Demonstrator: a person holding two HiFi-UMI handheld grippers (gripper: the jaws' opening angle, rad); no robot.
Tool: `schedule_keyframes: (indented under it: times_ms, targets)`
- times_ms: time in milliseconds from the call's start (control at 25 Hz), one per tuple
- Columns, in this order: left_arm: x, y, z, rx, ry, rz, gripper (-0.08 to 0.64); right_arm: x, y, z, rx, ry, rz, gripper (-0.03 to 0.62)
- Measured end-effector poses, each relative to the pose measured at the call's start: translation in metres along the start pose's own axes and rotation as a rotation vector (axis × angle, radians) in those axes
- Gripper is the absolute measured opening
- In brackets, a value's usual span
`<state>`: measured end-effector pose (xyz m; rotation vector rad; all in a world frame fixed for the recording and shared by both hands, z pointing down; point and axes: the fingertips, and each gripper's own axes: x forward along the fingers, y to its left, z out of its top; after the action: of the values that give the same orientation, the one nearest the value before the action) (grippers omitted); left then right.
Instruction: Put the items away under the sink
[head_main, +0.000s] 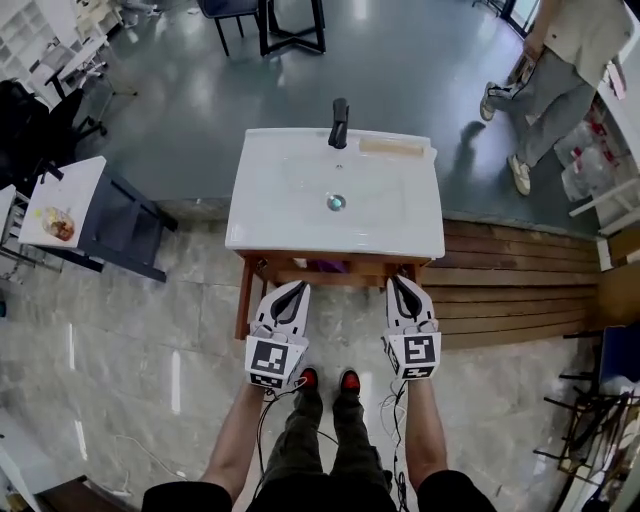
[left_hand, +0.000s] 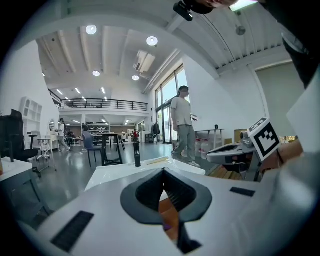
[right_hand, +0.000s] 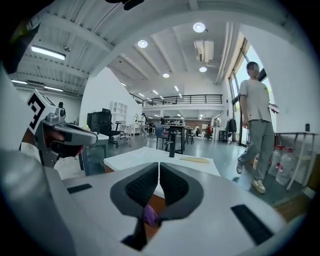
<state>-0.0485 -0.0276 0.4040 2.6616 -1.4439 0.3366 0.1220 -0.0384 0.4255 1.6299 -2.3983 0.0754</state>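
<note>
Down in front of the sink (head_main: 290, 215), left gripper (head_main: 297, 290) and right gripper (head_main: 399, 284) both have fingers clenched on nothing. One purple item (head_main: 325, 266) sits tucked under the sink. Push forward carelessly and those tips could clip its front rim.

The sink (head_main: 270, 225) covers nearly all the space beneath it. Only a purple sliver (head_main: 325, 266) peeks past its front edge, too little to name. The bystander (head_main: 560, 60) is cut off at the top right corner. An orange thing (head_main: 58, 224) on the side counter (head_main: 80, 180) is too small to make out.
</note>
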Motion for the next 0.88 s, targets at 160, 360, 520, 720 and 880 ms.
schedule_keyframes:
  times_ms: [160,360,520,720,880]
  targets:
    - [-0.015,0.000,0.021,0.007,-0.008,0.003,0.006,-0.020,-0.005,0.025,-0.001,-0.017,-0.029,0.035]
    - [-0.031,0.000,0.049,0.018,-0.029,0.013,0.006,-0.044,-0.011,0.054,0.001,-0.038,-0.065,0.035]
    - [-0.039,0.001,0.064,0.014,-0.056,0.018,0.006,-0.060,-0.015,0.071,-0.007,-0.055,-0.088,0.035]
    - [-0.045,0.000,0.074,0.023,-0.072,-0.002,0.006,-0.068,-0.015,0.082,-0.007,-0.070,-0.124,0.035]
    - [-0.042,0.000,0.078,0.036,-0.082,-0.038,0.006,-0.071,-0.013,0.088,-0.004,-0.081,-0.158,0.036]
